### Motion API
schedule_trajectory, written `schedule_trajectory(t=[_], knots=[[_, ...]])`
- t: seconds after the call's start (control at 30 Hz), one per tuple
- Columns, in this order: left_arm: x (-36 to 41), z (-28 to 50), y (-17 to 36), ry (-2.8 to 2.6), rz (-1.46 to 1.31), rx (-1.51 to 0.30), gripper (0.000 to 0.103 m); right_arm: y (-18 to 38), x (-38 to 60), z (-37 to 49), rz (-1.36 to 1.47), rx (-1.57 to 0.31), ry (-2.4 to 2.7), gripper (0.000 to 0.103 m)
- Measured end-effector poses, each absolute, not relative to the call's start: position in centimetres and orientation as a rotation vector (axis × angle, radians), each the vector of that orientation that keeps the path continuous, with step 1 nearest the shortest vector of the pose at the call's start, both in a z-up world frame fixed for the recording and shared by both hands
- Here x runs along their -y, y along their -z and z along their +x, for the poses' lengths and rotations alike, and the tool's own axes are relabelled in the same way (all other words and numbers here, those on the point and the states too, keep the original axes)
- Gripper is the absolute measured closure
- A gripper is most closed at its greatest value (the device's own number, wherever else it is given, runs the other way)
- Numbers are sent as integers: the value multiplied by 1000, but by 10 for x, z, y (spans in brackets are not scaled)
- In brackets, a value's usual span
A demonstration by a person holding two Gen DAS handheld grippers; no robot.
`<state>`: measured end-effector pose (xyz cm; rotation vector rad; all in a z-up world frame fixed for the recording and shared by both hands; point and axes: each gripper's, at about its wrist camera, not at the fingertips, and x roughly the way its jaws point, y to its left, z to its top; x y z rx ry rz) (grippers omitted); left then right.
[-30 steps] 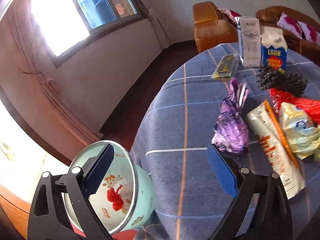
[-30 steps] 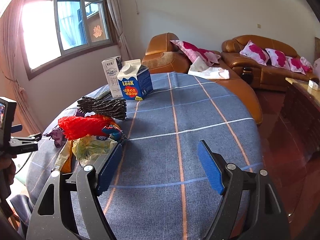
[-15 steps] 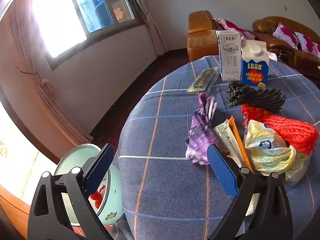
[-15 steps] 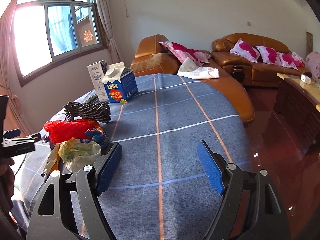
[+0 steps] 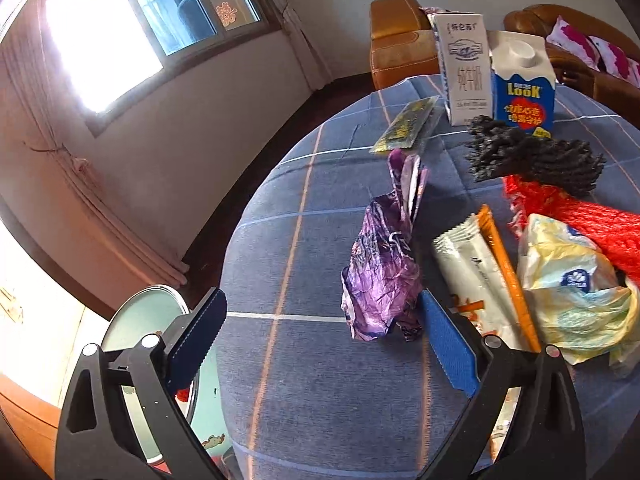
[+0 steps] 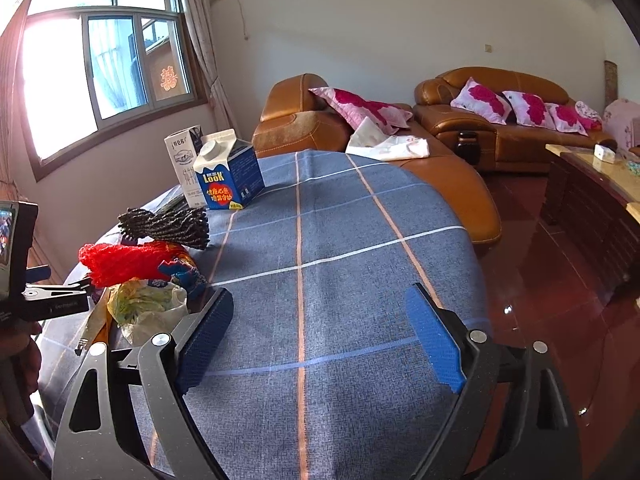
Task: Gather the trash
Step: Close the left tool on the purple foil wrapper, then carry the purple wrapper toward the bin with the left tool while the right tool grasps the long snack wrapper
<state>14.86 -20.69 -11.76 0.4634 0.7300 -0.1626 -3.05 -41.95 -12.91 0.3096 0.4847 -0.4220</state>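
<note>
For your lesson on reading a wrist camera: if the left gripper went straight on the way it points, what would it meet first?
Probably the crumpled purple wrapper, lying on the tablecloth just ahead of the left gripper, nearer its right jaw. The jaws are open and empty. Depth is unclear, so it might pass just left of it.

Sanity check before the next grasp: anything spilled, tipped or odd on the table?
Nothing spilled. Both cartons, the white carton and blue carton, stand upright. The crumpled purple wrapper lies just ahead of the open left gripper, beside its right finger, not between the fingers. The right gripper is open over bare tablecloth.
</note>
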Motion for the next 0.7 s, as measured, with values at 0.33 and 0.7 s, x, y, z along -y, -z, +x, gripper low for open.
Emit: schedule_trajectory(t=[0.33, 0.7], knots=[[193, 172, 124, 256, 425, -807, 63, 134, 410, -25, 301, -500, 401, 16], [159, 131, 104, 316, 429, -715, 94, 120, 385, -24, 262, -484, 368, 17]])
